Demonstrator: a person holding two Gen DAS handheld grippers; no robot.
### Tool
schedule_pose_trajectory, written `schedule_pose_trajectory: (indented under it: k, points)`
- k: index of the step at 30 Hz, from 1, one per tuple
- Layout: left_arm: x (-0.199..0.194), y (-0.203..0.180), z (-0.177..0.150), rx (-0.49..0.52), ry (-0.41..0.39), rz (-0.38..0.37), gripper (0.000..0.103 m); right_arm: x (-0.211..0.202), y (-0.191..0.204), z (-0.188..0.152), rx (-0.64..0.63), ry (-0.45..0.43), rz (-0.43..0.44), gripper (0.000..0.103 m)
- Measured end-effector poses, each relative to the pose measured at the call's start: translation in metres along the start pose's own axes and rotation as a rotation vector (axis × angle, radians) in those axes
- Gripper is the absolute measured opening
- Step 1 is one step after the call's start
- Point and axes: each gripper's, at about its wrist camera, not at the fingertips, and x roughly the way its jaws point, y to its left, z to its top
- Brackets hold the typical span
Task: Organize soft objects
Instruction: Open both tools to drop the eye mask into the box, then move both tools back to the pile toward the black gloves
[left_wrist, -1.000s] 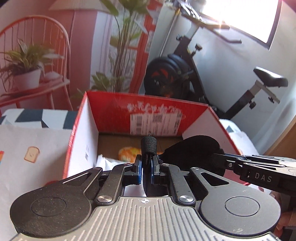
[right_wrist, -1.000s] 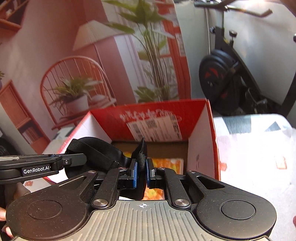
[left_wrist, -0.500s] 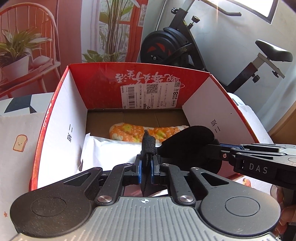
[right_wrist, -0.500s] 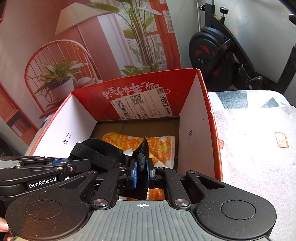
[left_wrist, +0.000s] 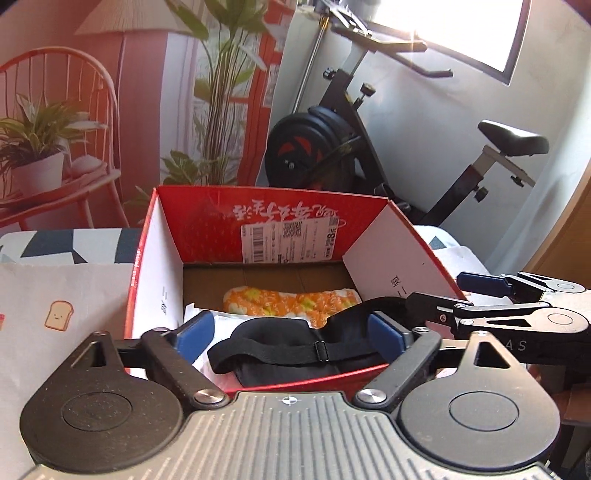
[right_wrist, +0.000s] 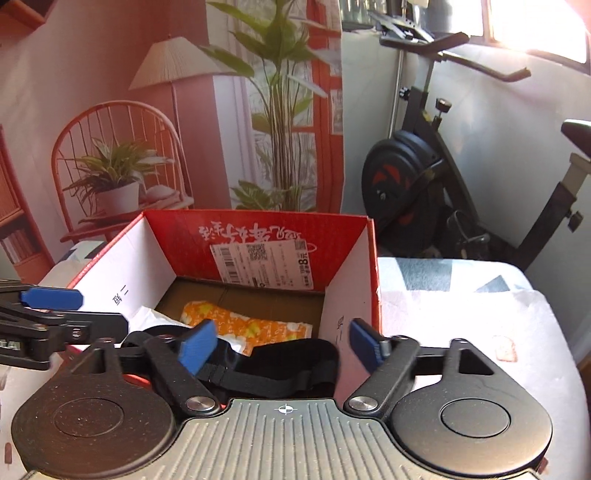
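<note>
So both sets of jaws have just been opened wide, left gripper (left_wrist: 291, 330) and right gripper (right_wrist: 282, 341), nothing pinched. The black sleep mask (left_wrist: 295, 347) is now dropped at the red box's (left_wrist: 162, 266) 6 o'clock edge, with the orange cloth (left_wrist: 291, 301) toward 12, so that item looks sorted.

Both claws just opened, nothing pinched: left claw (left_wrist: 291, 328) and right claw (right_wrist: 282, 341) jaws spread wide, angled downward (side by side, close together).
</note>
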Motion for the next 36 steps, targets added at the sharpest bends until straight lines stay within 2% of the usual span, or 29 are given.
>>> schedule_pose_trajectory:
  k: [2,4,8,14,19,26,32,36]
  points:
    - [-0.011,-0.003,-0.004,0.015,-0.014,0.01,0.097,-0.01,0.0,-0.001,0.005,-0.029,0.0,0.103]
    - [-0.021,-0.005,-0.009,0.031,-0.021,0.023,0.099,-0.022,-0.002,-0.004,0.019,-0.073,0.011,0.102]
    - [-0.043,-0.007,-0.024,0.054,-0.026,0.045,0.1,-0.042,-0.002,-0.015,0.037,-0.106,0.002,0.103]
    - [-0.073,-0.005,-0.062,0.069,-0.018,0.055,0.101,-0.075,0.006,-0.054,0.015,-0.13,0.031,0.103]
    - [-0.09,0.0,-0.106,0.045,-0.005,0.057,0.101,-0.094,0.018,-0.102,-0.011,-0.056,0.043,0.102]
    - [-0.087,-0.002,-0.163,0.08,0.065,0.098,0.101,-0.109,0.022,-0.161,0.074,0.084,0.051,0.103]
    - [-0.075,0.0,-0.181,0.048,0.116,0.1,0.101,-0.102,0.031,-0.191,0.09,0.178,0.043,0.103]
    - [-0.071,0.007,-0.181,0.025,0.124,0.104,0.101,-0.107,0.039,-0.194,0.067,0.159,0.013,0.102]
